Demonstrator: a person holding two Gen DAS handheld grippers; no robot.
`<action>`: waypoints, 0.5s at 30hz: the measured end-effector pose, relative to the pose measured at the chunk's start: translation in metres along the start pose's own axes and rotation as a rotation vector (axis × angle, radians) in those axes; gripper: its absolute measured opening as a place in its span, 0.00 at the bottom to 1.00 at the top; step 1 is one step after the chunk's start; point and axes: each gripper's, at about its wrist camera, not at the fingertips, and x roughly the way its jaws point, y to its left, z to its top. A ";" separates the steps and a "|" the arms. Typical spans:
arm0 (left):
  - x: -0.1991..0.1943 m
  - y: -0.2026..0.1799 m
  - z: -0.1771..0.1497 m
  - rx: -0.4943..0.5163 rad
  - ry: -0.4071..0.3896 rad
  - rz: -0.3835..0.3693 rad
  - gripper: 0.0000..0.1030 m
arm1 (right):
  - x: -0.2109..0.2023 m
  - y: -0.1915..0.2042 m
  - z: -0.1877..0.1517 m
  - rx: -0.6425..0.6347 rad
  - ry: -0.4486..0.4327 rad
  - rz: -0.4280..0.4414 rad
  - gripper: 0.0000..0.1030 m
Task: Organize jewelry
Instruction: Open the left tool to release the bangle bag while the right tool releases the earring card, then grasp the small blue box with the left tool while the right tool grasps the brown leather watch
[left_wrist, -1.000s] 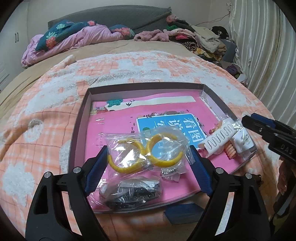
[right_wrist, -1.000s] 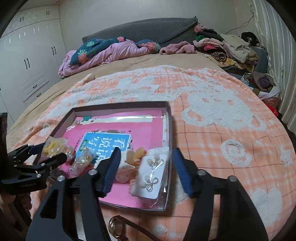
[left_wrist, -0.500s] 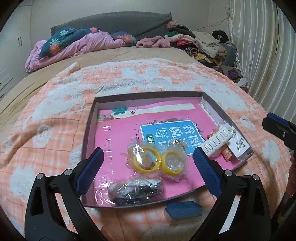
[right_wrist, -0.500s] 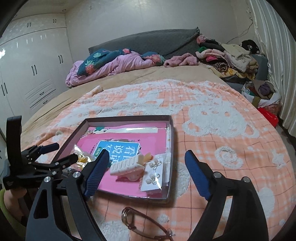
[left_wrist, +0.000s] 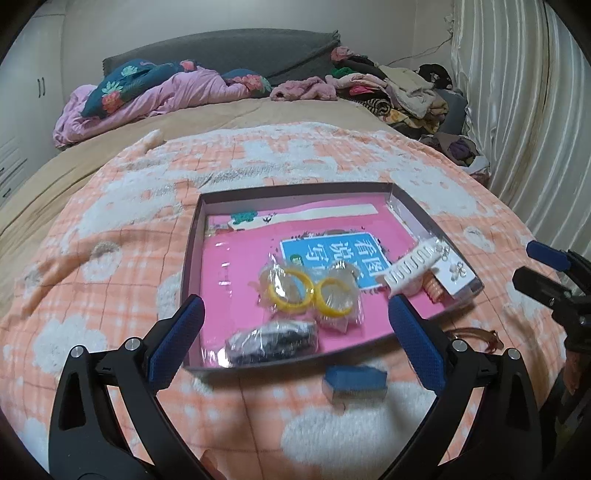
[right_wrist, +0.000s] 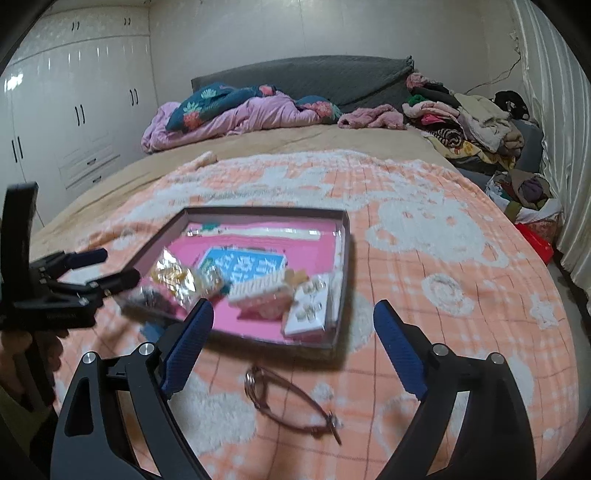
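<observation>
1. Bed (left_wrist: 258, 155) covered by an orange-and-white blanket (left_wrist: 122, 236); one shallow tray (left_wrist: 192, 258) lies on it, pink book (left_wrist: 236, 280) inside.
2. Tray contents, left wrist view: two yellow bangles (left_wrist: 308, 293) in clear bags at centre; one dark bagged item (left_wrist: 273, 341) at 6 o'clock of them; one white hair clip (left_wrist: 410, 264) and one earring card (left_wrist: 456, 275) at 3 o'clock.
3. Outside tray: one blue block (left_wrist: 354, 380) just beside the near rim; one brown-framed pair of glasses (right_wrist: 291, 400) on the blanket.
4. Left gripper (left_wrist: 295, 339): fingers spread wide, released, holding nothing, above the near rim.
5. Right gripper (right_wrist: 293, 345): fingers likewise spread, empty, glasses lying between them.
</observation>
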 end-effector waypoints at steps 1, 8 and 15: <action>-0.001 0.001 -0.002 -0.005 0.007 -0.004 0.90 | 0.000 -0.001 -0.003 -0.001 0.009 -0.001 0.85; -0.006 0.001 -0.018 -0.012 0.042 -0.001 0.90 | 0.002 -0.006 -0.024 -0.020 0.083 -0.014 0.85; -0.009 -0.012 -0.031 0.015 0.068 0.003 0.90 | 0.003 -0.004 -0.042 -0.038 0.134 -0.021 0.85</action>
